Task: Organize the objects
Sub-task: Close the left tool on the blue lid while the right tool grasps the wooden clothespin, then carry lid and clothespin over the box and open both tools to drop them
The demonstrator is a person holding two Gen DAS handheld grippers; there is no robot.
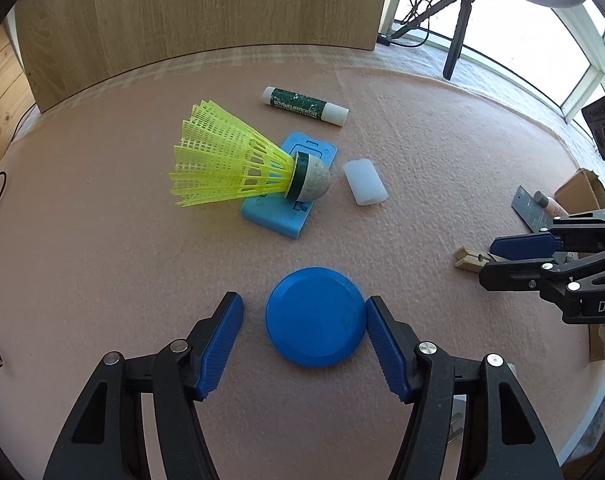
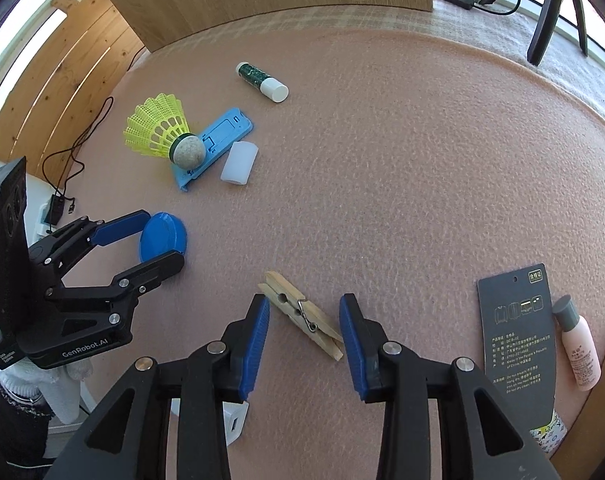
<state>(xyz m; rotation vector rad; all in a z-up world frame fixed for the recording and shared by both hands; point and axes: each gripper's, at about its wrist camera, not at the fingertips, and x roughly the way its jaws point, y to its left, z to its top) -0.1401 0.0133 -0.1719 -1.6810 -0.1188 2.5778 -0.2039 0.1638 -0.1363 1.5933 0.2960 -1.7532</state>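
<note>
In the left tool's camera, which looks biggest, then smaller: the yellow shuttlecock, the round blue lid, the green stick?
1. yellow shuttlecock, largest
2. round blue lid, though it lies closest to the camera, which may inflate it
3. green stick, smallest, but farthest away

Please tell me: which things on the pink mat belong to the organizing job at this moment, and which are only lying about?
In hand now:
- blue round lid, between the left gripper fingers
- wooden clothespin, between the right gripper fingers

Lying about:
- yellow shuttlecock on the blue flat holder
- white cap
- green tube
- black card
- pink bottle
</note>
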